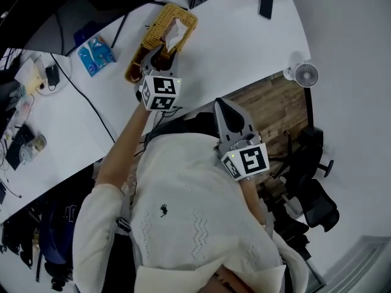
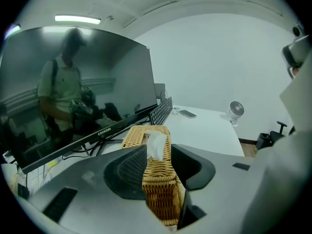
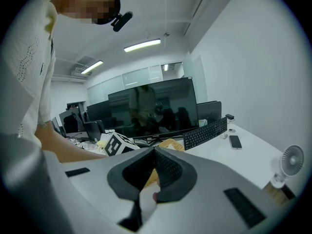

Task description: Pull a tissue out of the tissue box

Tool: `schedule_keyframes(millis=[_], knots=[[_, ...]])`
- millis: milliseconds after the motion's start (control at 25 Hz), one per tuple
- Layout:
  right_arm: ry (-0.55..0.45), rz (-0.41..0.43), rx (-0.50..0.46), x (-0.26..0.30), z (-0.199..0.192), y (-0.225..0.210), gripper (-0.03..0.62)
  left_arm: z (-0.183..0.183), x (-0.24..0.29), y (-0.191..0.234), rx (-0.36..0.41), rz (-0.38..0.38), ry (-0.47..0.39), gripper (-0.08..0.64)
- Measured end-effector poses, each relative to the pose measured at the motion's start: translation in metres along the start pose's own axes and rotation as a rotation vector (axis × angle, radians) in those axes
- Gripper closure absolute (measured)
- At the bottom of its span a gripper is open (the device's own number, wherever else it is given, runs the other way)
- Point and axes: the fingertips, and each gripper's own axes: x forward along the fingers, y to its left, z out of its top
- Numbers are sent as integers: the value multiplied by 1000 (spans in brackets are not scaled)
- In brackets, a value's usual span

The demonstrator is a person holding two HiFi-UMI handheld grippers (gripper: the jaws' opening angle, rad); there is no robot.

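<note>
Left gripper [image 1: 160,57] hangs over the near end of a woven wicker tissue box [image 1: 156,29] on the white desk [image 1: 232,47], its jaws spread wide and holding nothing. The head view shows a white tissue [image 1: 176,34] poking out of the box's top slot. Only the left gripper view shows the box running lengthwise between the parted jaws, with the tissue standing just by the tip of the left-hand jaw; whether they touch is unclear. That view also shows a dark monitor [image 2: 73,91] behind the box and a small fan [image 2: 236,109] at the desk's far corner.

The right gripper [image 1: 220,104] has its jaw tips closed together on nothing, which its own view makes plain. A keyboard [image 3: 204,133] and a phone [image 3: 235,141] lie beyond it.

The left arm stretches forward with a bare forearm and the gripper angled downward. The right hand stays close to the body, near the desk edge.
</note>
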Motion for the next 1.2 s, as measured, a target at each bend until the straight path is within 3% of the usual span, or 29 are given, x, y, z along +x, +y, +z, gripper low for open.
schedule_keyframes(millis=[280, 400, 520, 720, 1200], knots=[[8, -27, 20, -2, -6, -5, 591, -4, 23, 4, 20, 34, 46, 403], [11, -35, 25, -3, -8, -6, 591, -4, 26, 10, 12, 65, 52, 495], [12, -36, 30, -2, -10, -6, 591, -4, 26, 13, -19, 72, 52, 535], [17, -33, 30, -2, -10, -7, 591, 2, 22, 13, -86, 67, 31, 543], [28, -19, 25, 0, -14, -8, 591, 5, 17, 4, -98, 66, 16, 545]])
